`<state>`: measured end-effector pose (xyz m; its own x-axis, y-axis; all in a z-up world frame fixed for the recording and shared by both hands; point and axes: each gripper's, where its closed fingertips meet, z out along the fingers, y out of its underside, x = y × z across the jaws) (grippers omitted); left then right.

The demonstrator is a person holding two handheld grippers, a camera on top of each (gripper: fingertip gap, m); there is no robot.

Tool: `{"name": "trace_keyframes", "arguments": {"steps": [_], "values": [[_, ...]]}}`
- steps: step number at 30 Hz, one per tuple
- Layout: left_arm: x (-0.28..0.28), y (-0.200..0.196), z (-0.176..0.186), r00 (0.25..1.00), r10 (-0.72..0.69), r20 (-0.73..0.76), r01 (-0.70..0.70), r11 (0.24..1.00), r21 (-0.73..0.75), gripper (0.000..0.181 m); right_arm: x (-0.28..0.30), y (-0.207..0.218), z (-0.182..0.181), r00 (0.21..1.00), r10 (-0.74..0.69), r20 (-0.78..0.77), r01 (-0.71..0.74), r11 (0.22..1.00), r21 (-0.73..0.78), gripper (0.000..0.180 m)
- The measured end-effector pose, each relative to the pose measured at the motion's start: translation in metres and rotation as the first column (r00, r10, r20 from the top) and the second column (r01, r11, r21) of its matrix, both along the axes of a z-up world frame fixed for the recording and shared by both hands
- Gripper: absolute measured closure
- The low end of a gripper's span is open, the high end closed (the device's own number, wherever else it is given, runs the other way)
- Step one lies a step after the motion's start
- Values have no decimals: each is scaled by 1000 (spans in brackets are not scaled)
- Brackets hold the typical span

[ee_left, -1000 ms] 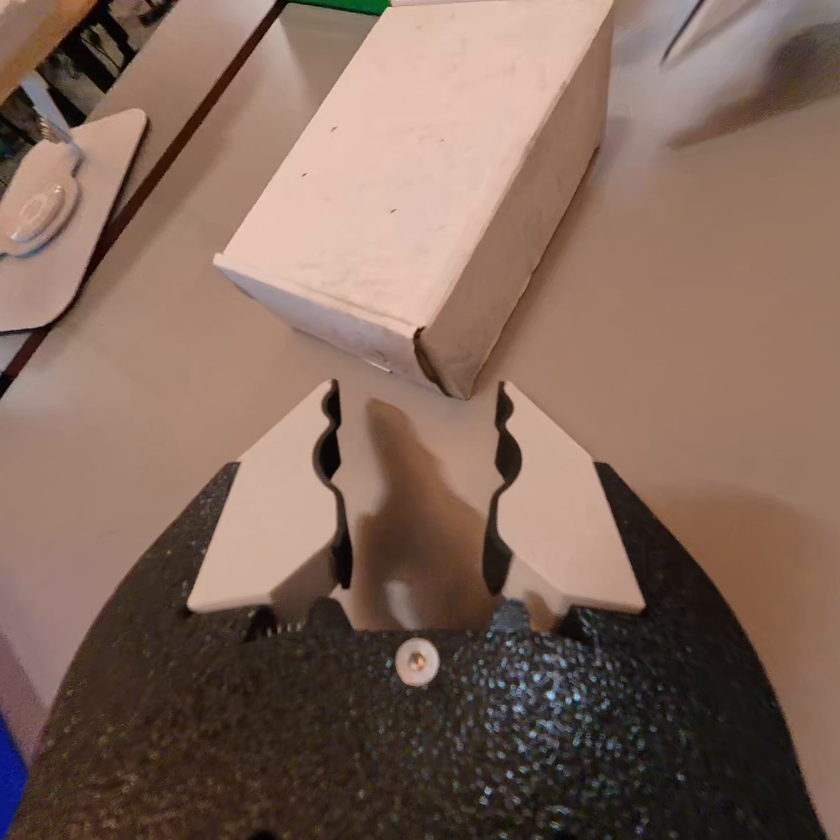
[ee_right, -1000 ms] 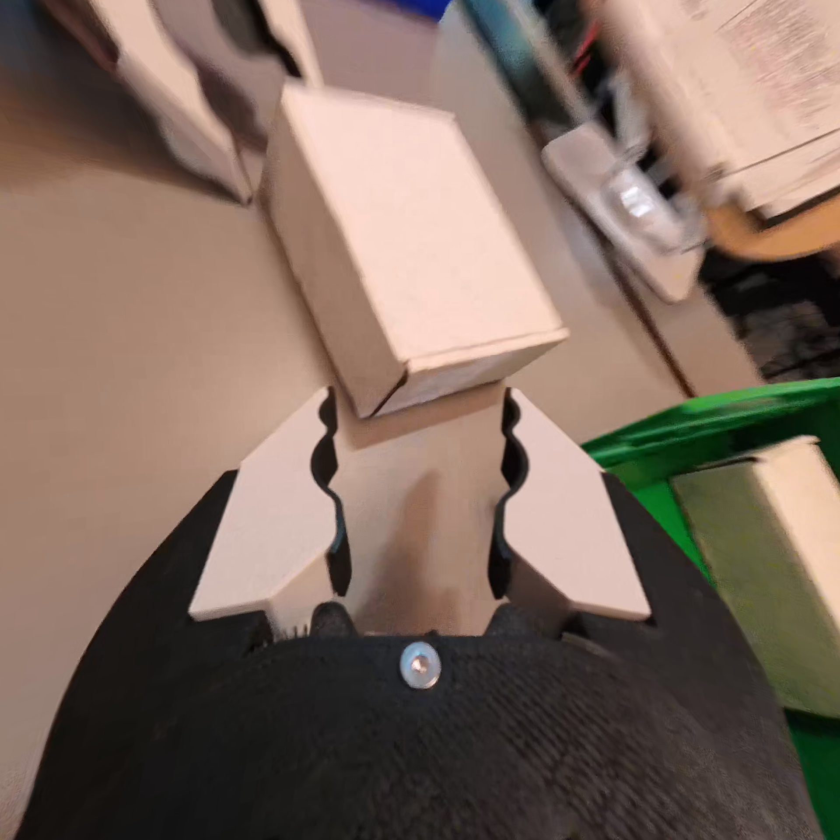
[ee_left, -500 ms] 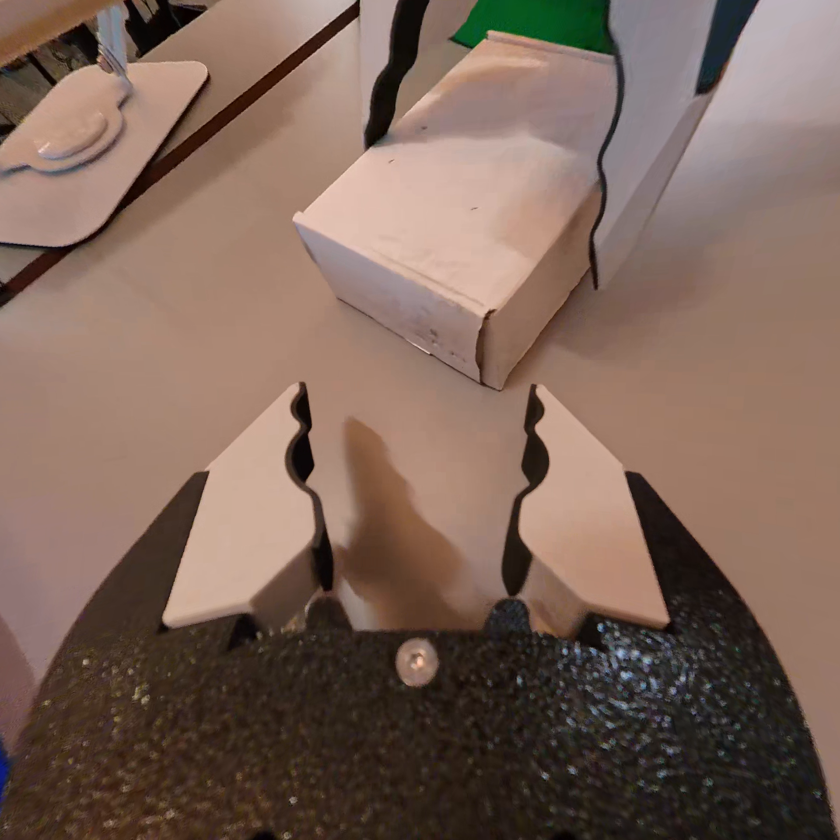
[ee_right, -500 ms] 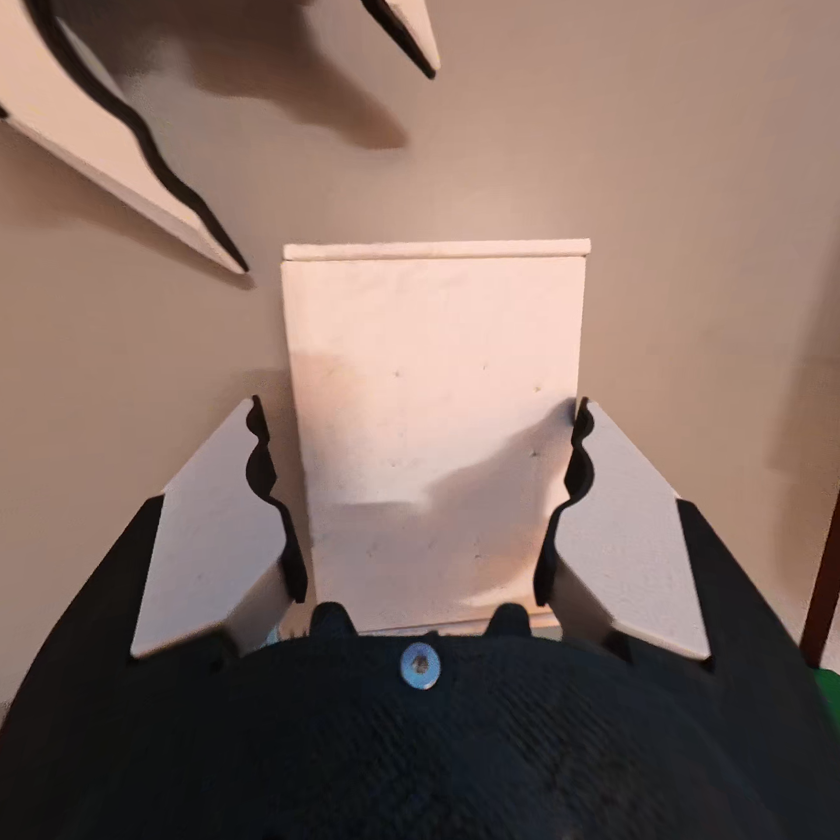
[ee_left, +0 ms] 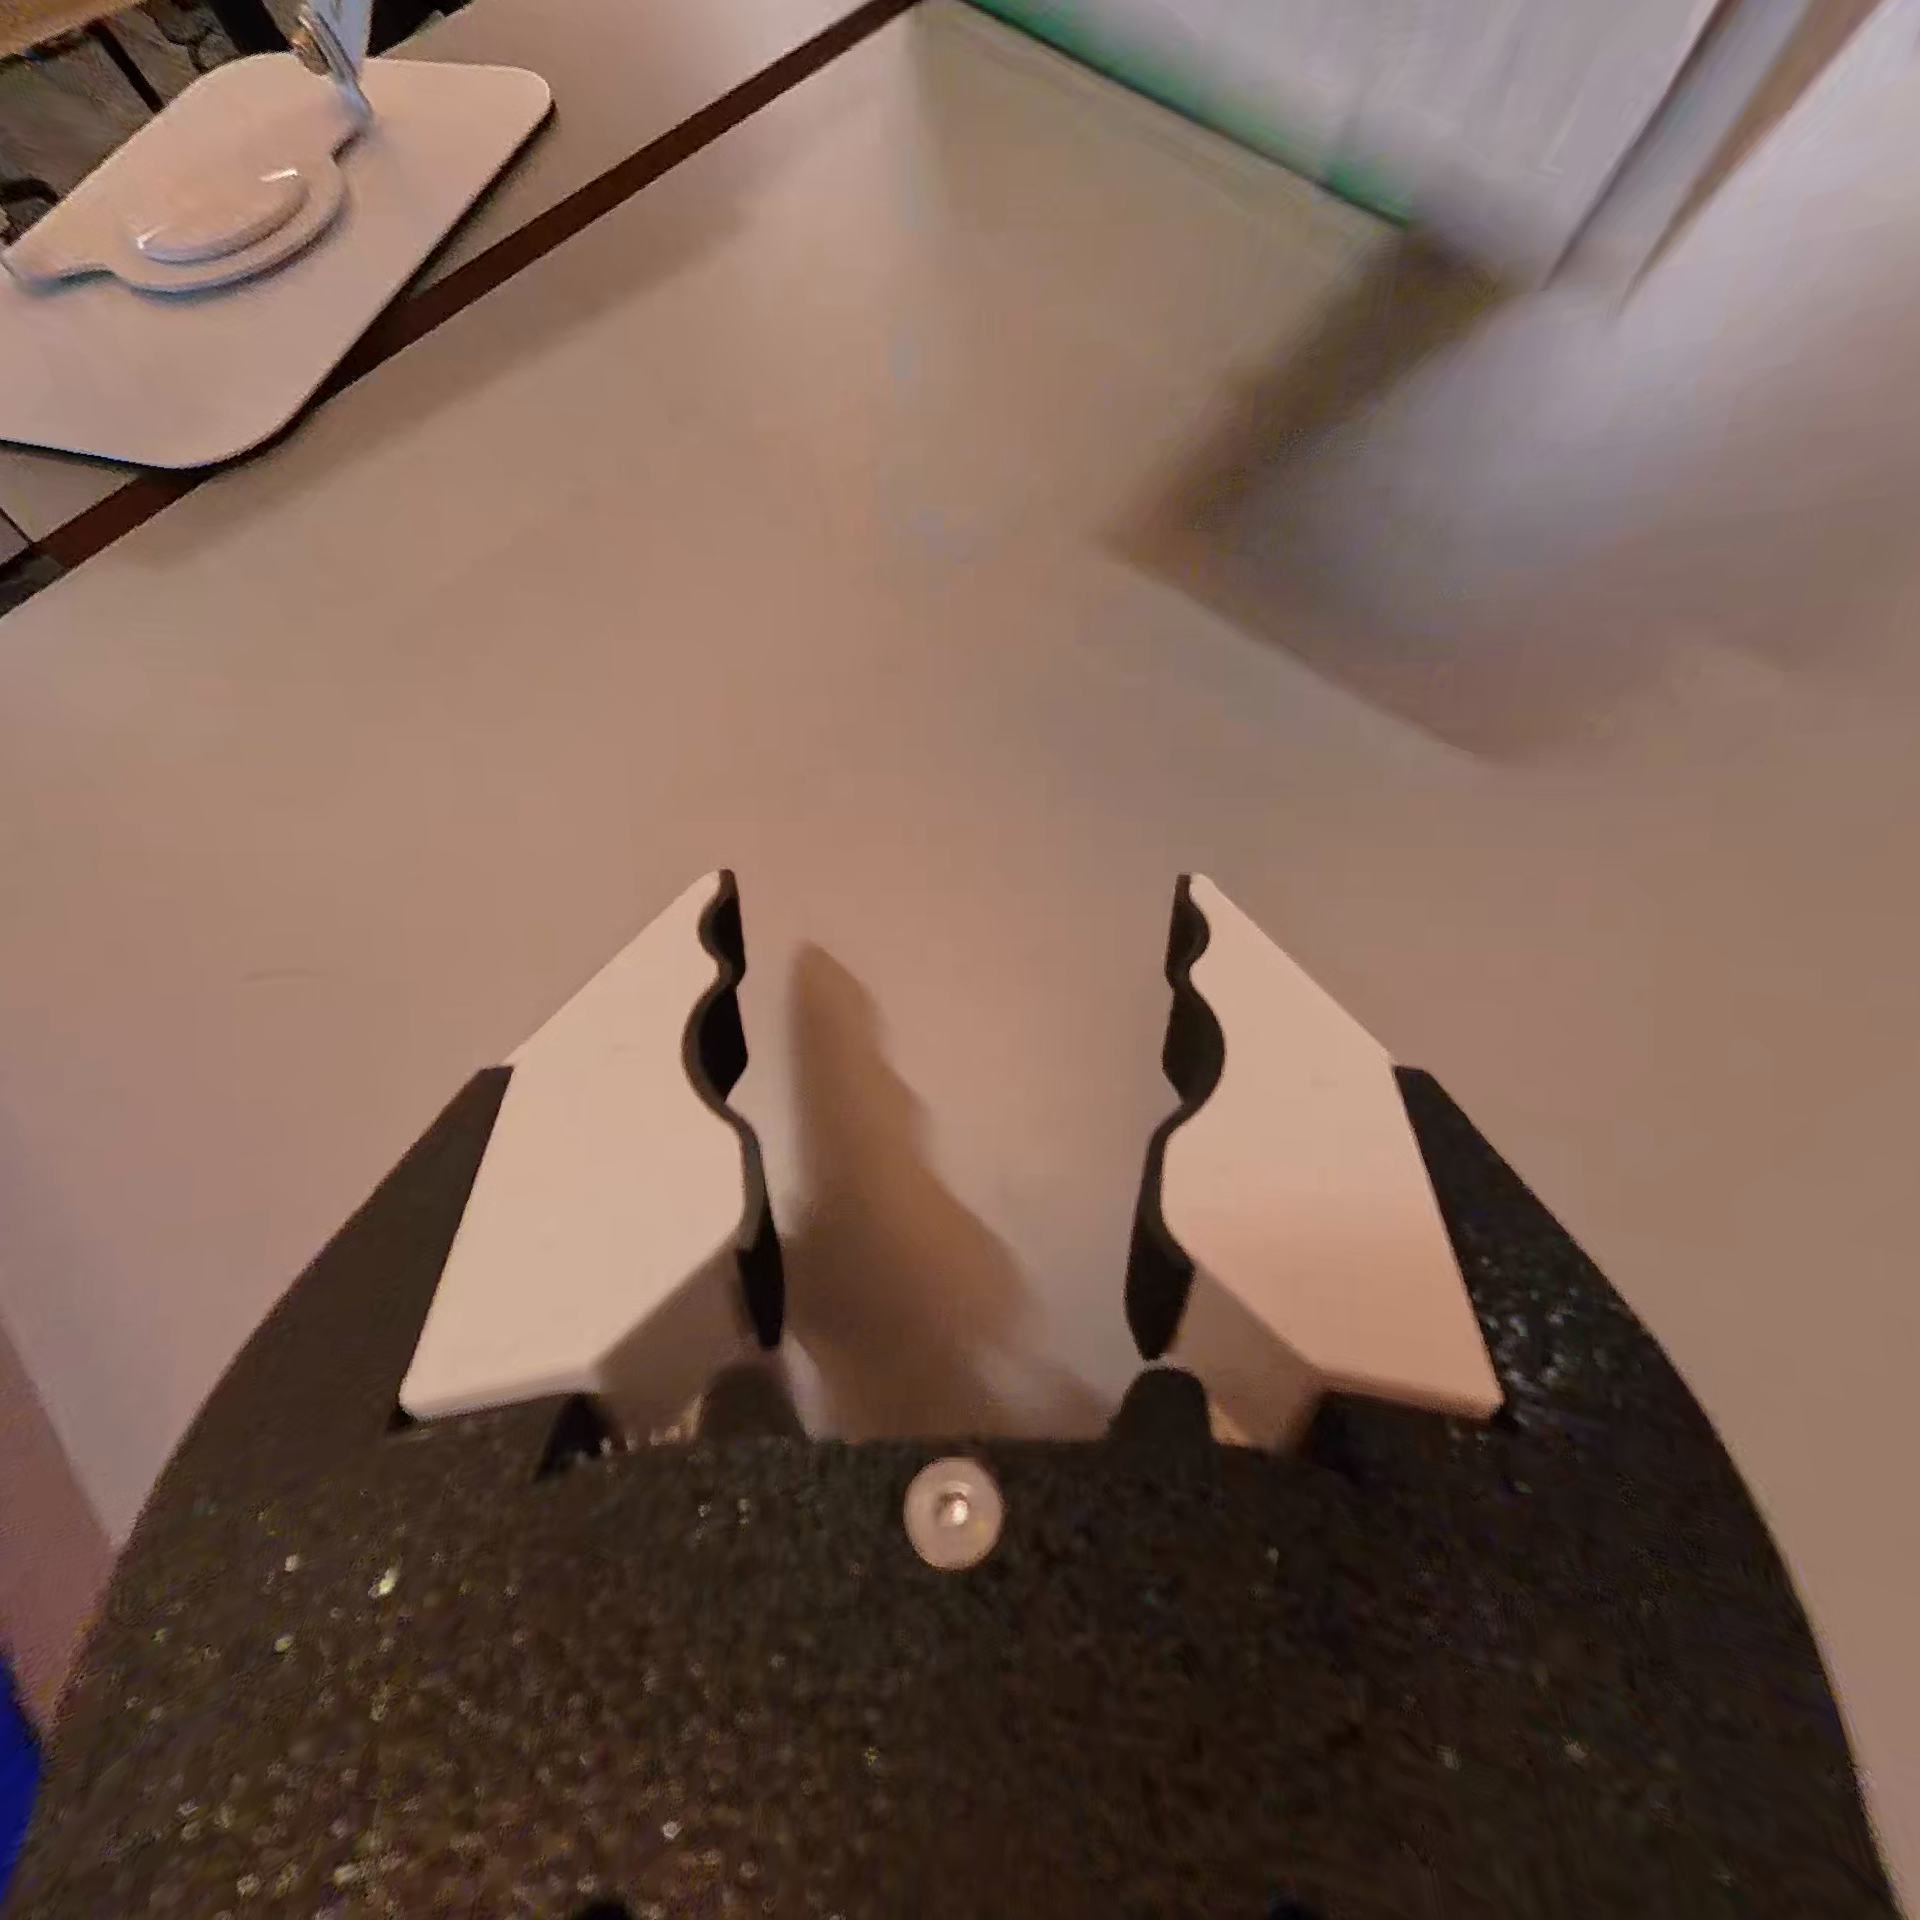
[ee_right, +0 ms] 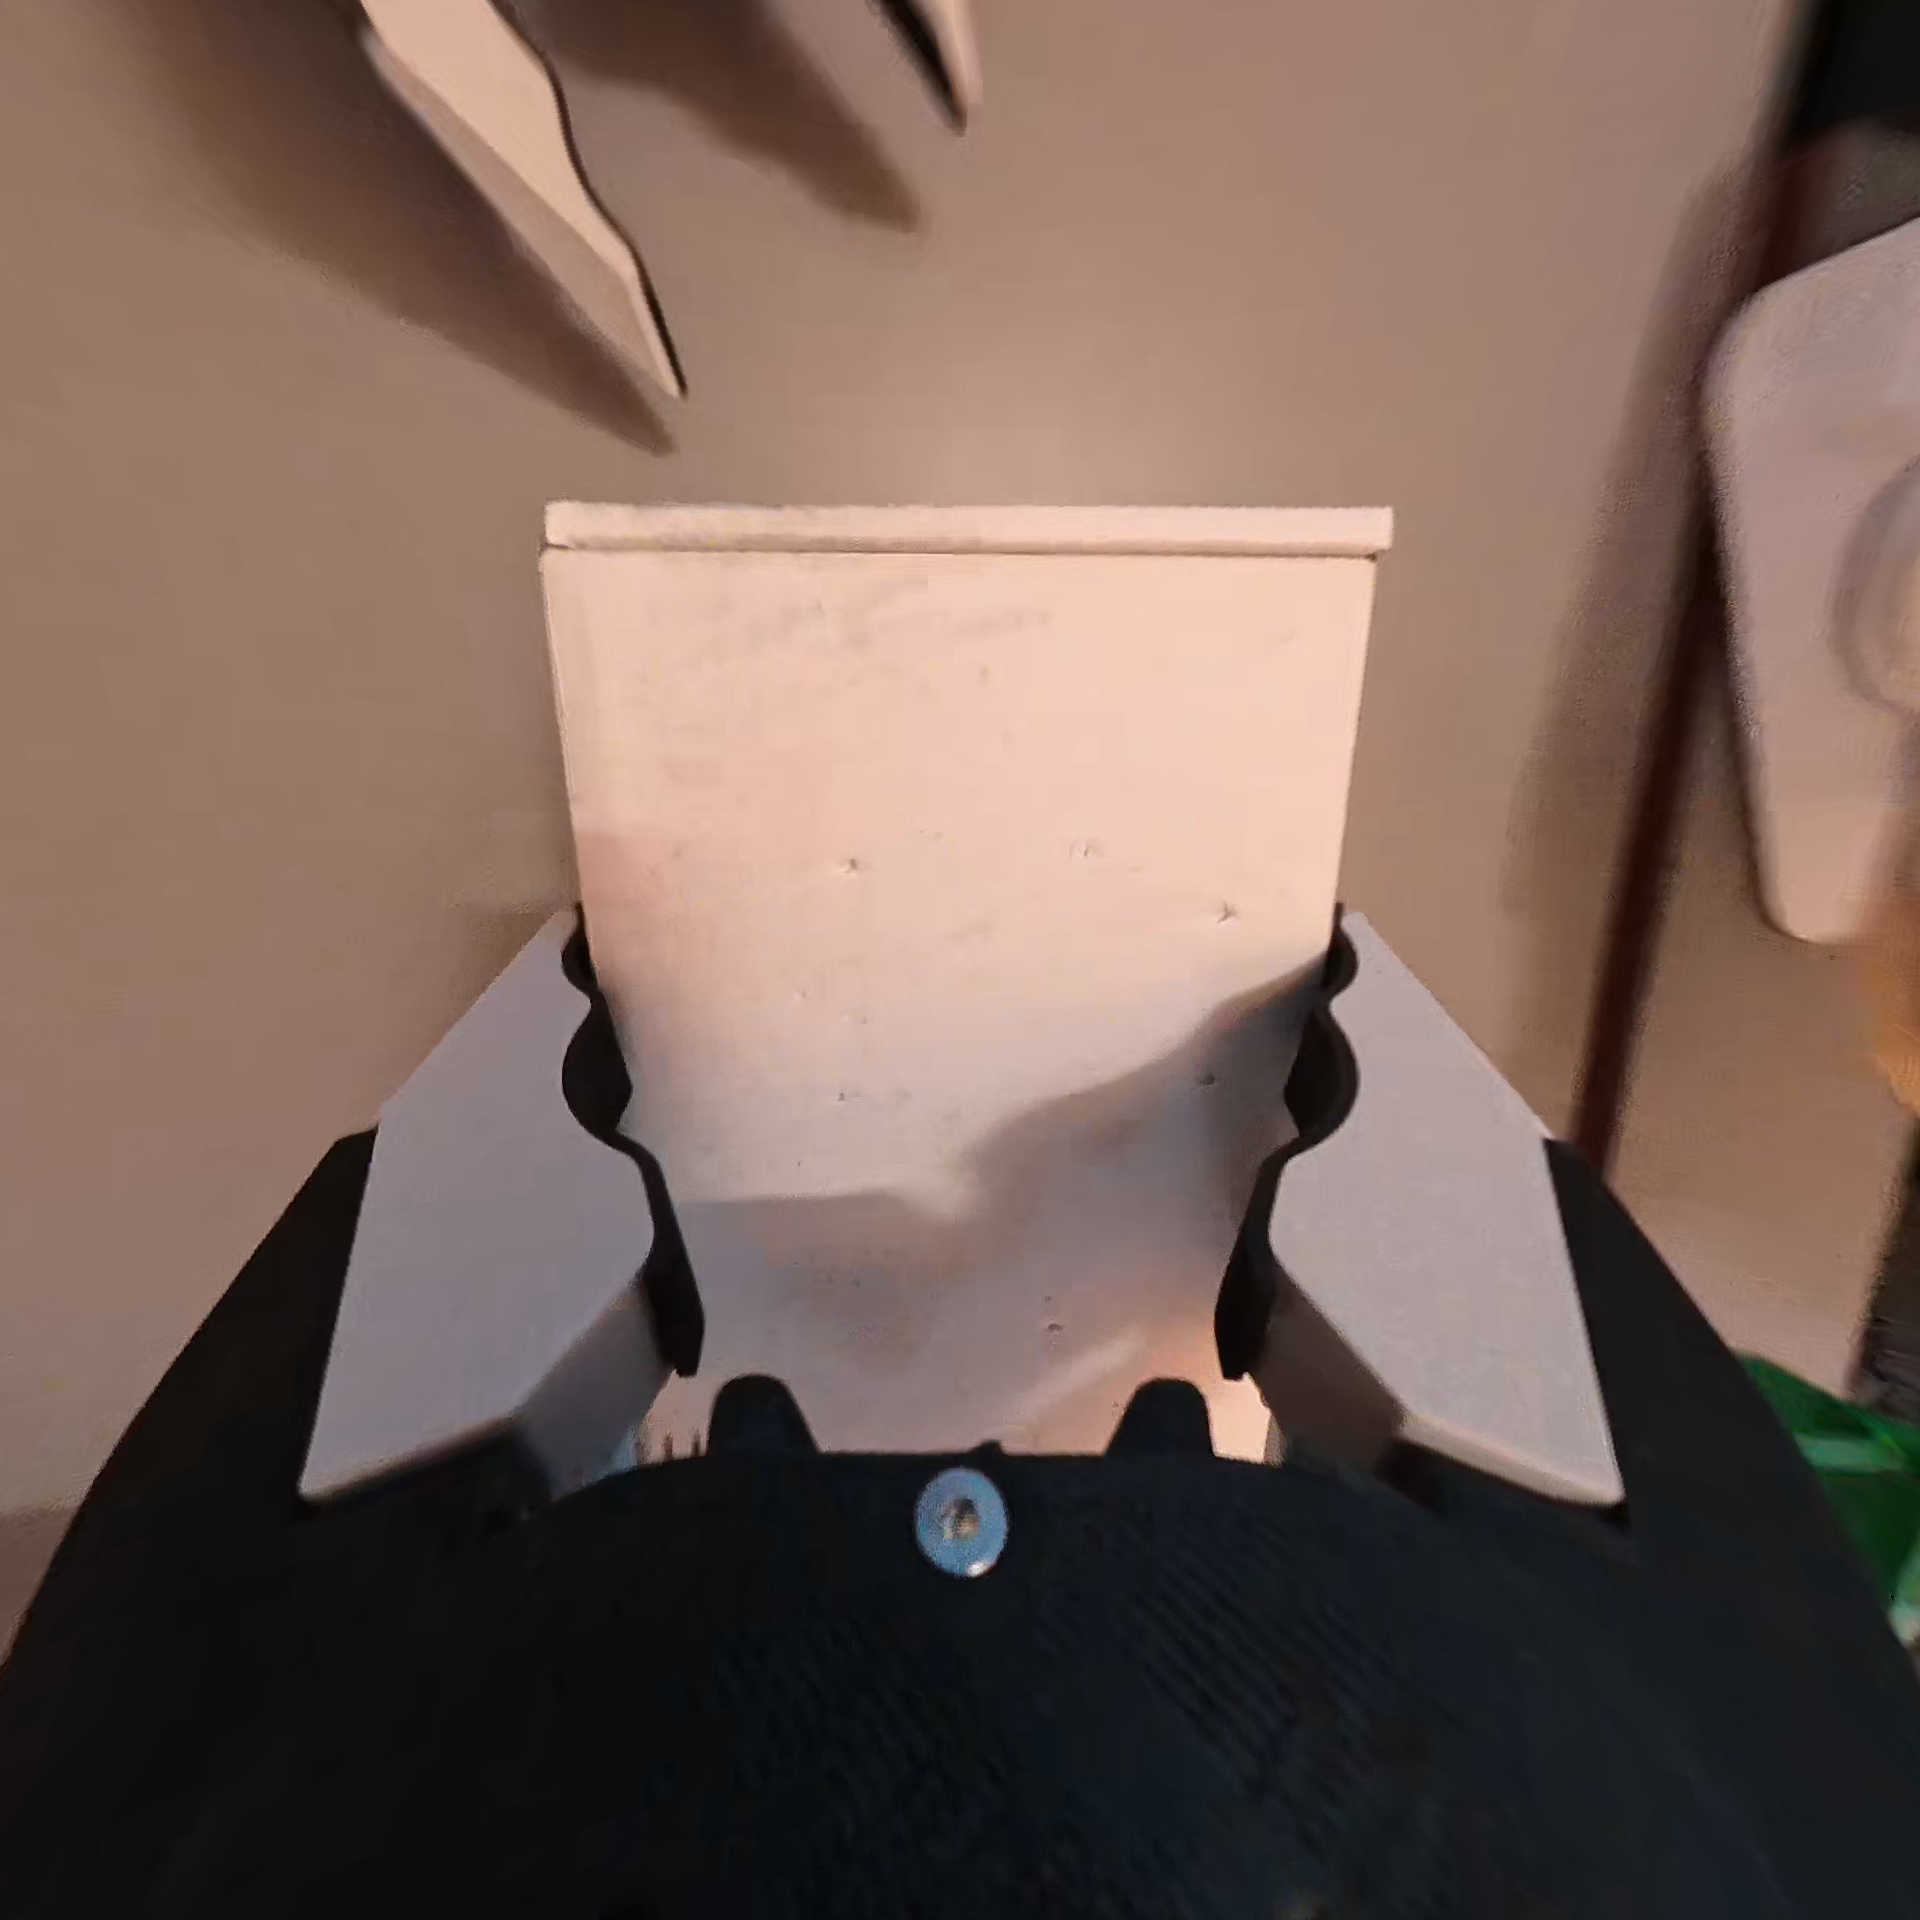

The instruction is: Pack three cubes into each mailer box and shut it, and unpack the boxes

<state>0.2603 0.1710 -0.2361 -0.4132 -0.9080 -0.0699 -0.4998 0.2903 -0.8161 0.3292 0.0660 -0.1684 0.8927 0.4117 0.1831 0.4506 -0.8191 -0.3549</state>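
Note:
A closed white mailer box [ee_right: 966,831] sits between the fingers of my right gripper [ee_right: 958,935]. Both fingers press against its sides, so the gripper is shut on it. The box's lid edge points away from the camera. In the left wrist view the same box [ee_left: 1122,208] is blurred at the top, with the right gripper a blurred shape beside it. My left gripper [ee_left: 951,883] is open and empty over the bare table, short of the box. Its two fingertips also show in the right wrist view [ee_right: 623,312], beyond the box. No cubes are in view.
A white pad with a round clear piece [ee_left: 208,239] lies on the neighbouring table at the far left, past a dark seam [ee_left: 623,177]. It also shows blurred in the right wrist view [ee_right: 1818,623]. A green bin [ee_right: 1849,1455] is at the right gripper's lower right.
My right gripper swung over the box and closed its fingers onto the sides. The box has moved away from my left gripper, which stays open and has narrowed slightly.

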Motion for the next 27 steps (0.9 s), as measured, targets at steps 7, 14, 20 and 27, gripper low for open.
{"name": "trace_keyframes", "arguments": {"steps": [7,14,20,27], "values": [[0,-3,-8,1000,-15,-26,16,999,51,104,69,-107,104,979,-200,40,197,978,64,49],[0,-4,-13,999,-19,-39,23,996,85,107,135,-167,38,954,-291,71,297,949,-104,49],[-1,-5,-13,999,-28,-43,32,995,89,107,160,-154,-19,957,-280,82,290,942,-168,49],[0,-6,-14,998,-31,-50,35,996,81,107,167,-160,-65,955,-286,81,297,925,-237,50]]}}
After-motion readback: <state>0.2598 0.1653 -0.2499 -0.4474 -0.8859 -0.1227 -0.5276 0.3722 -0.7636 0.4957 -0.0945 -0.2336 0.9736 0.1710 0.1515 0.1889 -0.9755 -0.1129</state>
